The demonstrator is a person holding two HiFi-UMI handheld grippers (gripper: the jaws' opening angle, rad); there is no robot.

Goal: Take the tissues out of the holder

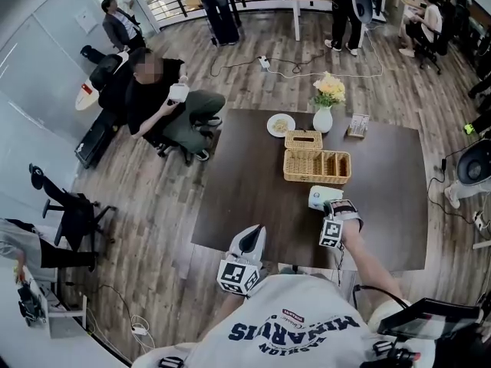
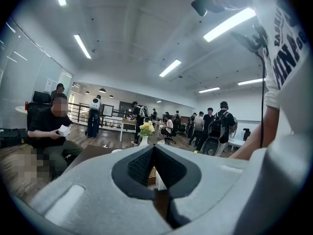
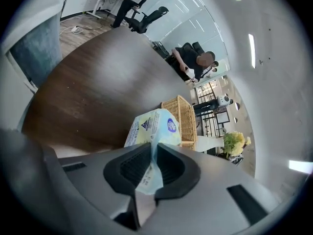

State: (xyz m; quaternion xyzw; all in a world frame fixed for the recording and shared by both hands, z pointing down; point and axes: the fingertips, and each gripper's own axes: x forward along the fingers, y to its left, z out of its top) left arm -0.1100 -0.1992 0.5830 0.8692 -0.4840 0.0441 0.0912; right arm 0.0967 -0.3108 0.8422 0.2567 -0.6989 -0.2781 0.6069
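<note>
A pale green tissue pack (image 1: 321, 197) is just in front of the wicker holder (image 1: 316, 166) on the dark table. My right gripper (image 1: 333, 208) is shut on the pack's near end. In the right gripper view the pack (image 3: 154, 126) sticks out from between the jaws, its flap pinched at my right gripper (image 3: 148, 169), with the wicker holder (image 3: 184, 115) behind it. Whether the pack rests on the table or hangs just above it I cannot tell. My left gripper (image 1: 251, 234) is over the table's near edge, shut and holding nothing. The left gripper view shows my left gripper (image 2: 154, 166) aimed across the room.
Behind the holder stand a wicker tissue box (image 1: 304, 139), a white vase of yellow flowers (image 1: 324, 116), a small plate (image 1: 281, 125) and a small stand (image 1: 357, 126). A seated person (image 1: 157, 94) is left of the table. A fan (image 1: 472, 167) stands at the right.
</note>
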